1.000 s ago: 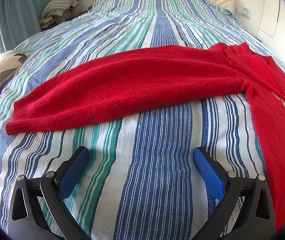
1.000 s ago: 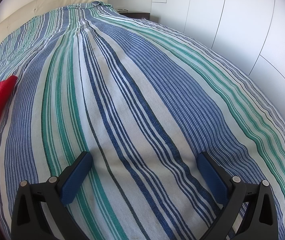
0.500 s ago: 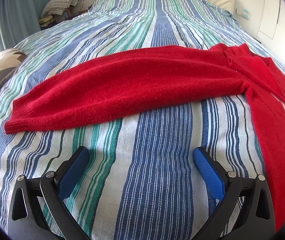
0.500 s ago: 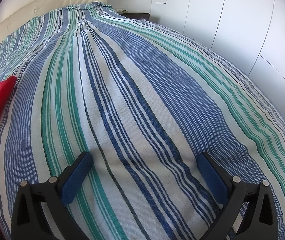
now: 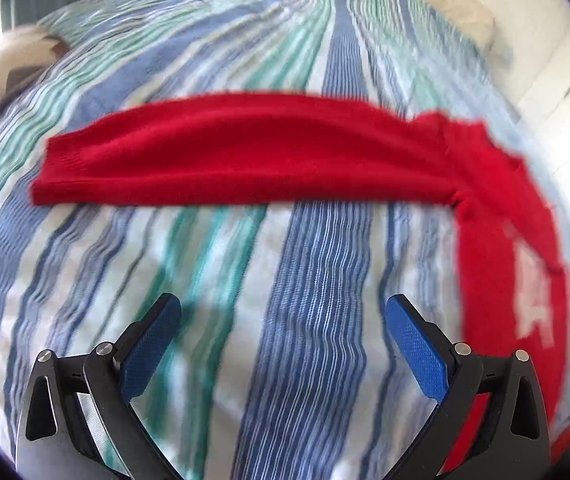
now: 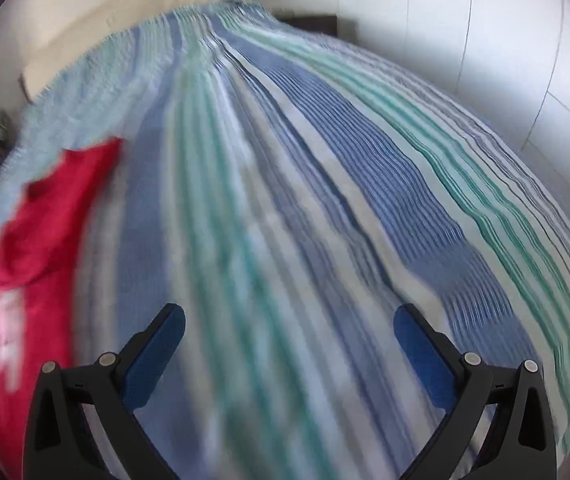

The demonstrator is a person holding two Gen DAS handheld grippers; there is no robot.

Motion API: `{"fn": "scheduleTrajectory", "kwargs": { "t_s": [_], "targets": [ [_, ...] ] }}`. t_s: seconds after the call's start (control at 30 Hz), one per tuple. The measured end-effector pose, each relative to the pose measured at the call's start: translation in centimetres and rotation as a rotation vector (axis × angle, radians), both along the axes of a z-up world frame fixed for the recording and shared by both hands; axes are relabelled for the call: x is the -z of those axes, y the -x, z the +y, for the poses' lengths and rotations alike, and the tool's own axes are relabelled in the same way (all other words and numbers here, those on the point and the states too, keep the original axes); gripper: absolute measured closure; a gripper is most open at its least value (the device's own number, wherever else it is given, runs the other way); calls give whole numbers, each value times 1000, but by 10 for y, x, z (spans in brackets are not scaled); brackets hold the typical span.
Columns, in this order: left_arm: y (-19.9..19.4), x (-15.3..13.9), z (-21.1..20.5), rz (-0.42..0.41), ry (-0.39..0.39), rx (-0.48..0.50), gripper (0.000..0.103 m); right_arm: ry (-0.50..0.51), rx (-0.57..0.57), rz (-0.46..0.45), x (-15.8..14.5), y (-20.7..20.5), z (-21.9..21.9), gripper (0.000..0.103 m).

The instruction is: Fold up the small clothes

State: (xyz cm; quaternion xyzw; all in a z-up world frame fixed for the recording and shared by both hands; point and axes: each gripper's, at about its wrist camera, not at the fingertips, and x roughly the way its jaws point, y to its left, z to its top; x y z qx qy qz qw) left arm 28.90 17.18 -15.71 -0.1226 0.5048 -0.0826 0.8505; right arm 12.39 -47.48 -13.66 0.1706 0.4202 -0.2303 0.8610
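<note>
A red sweater (image 5: 269, 152) lay flat on the bed (image 5: 309, 320), on a bedspread striped in blue, green and white. In the left wrist view one sleeve (image 5: 221, 156) stretched across the bed towards its left side, ending in a ribbed cuff (image 5: 51, 176); the body of the sweater ran down along the right, carrying a blurred white print (image 5: 533, 296). The left gripper (image 5: 283, 322) hovered over bare bedspread nearer the foot of the bed, apart from the sleeve, its blue-padded fingers (image 5: 149, 348) spread wide and holding nothing.

In the right wrist view the sweater (image 6: 33, 260) showed only at the left edge, its white print smeared by blur. The right gripper (image 6: 289, 326) hung over the striped cover well to the right of the sweater, its fingers (image 6: 425, 356) likewise wide apart and empty. A cream headboard (image 6: 137, 12) stood at the far end of the bed, and white cupboard doors (image 6: 505, 40) lined the wall past the bed's right side. Both views were blurred.
</note>
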Motion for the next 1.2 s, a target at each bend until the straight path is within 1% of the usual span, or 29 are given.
{"fn": "scheduleTrajectory", "kwargs": {
  "t_s": [0.03,0.07,0.13,0.17,0.2,0.23,0.27,0.3,0.33,0.4,0.43,0.47,0.5,0.57,0.6,0.63,0.67,0.73,0.77,0.83,0.9,0.93,1.0,1.03,1.07,1.1,1.13,1.2],
  "targets": [
    [0,-9,17,-28,45,-36,1,-20,-26,-46,-10,16,13,0],
    [-3,-19,39,-55,80,-102,1,-36,-59,-88,-20,33,29,0],
    [-19,-30,89,-81,130,-268,1,-24,-107,-138,-32,54,56,0],
    [-32,-28,115,-65,150,-359,1,-6,-127,-155,-36,62,71,0],
    [-42,-21,131,-35,166,-406,1,9,-144,-169,-38,67,84,0],
    [-54,-11,145,16,178,-446,2,21,-158,-177,-39,68,95,0],
    [-65,6,157,84,182,-498,5,27,-171,-183,-40,68,105,0],
    [-71,16,161,118,192,-516,8,24,-189,-186,-38,66,113,0],
    [-76,23,161,127,183,-522,17,18,-207,-182,-35,63,120,0],
    [-85,20,149,81,141,-480,41,10,-233,-151,-26,56,132,0],
    [-90,19,140,69,146,-438,87,7,-242,-138,-22,55,137,0],
    [-96,17,132,71,154,-399,99,5,-250,-130,-18,56,143,0],
    [-100,8,120,55,140,-374,99,8,-257,-125,-15,57,147,0],
    [-109,-24,93,-8,90,-303,100,14,-271,-126,-11,61,152,0],
    [-115,-51,69,-62,66,-242,100,17,-278,-130,-11,64,154,0],
    [-118,-74,48,-106,60,-192,100,21,-282,-133,-10,66,154,0],
    [-123,-96,30,-143,66,-145,100,22,-283,-137,-10,67,152,0],
    [-127,-150,-37,-236,101,-5,100,8,-278,-144,-10,68,148,0],
    [-129,-173,-69,-269,122,62,100,-6,-270,-152,-10,69,144,0],
    [-123,-207,-134,-321,158,197,100,-37,-255,-169,-11,72,136,0],
    [-110,-230,-211,-357,191,347,100,-61,-230,-181,-11,75,128,0],
    [-106,-231,-244,-352,202,399,99,-75,-219,-189,-11,76,124,0],
    [-99,-216,-301,-300,205,473,94,-98,-199,-199,-10,79,116,0],
    [-98,-200,-326,-253,202,500,80,-103,-190,-203,-10,80,113,0],
    [-95,-176,-347,-192,192,512,46,-106,-182,-207,-10,81,109,0],
    [-93,-153,-361,-132,174,509,33,-106,-176,-209,-11,81,106,0],
    [-86,-134,-367,-89,170,499,31,-104,-168,-210,-11,83,102,0],
    [-75,-104,-354,-38,188,477,32,-100,-152,-211,-12,86,95,0]
  ]
}}
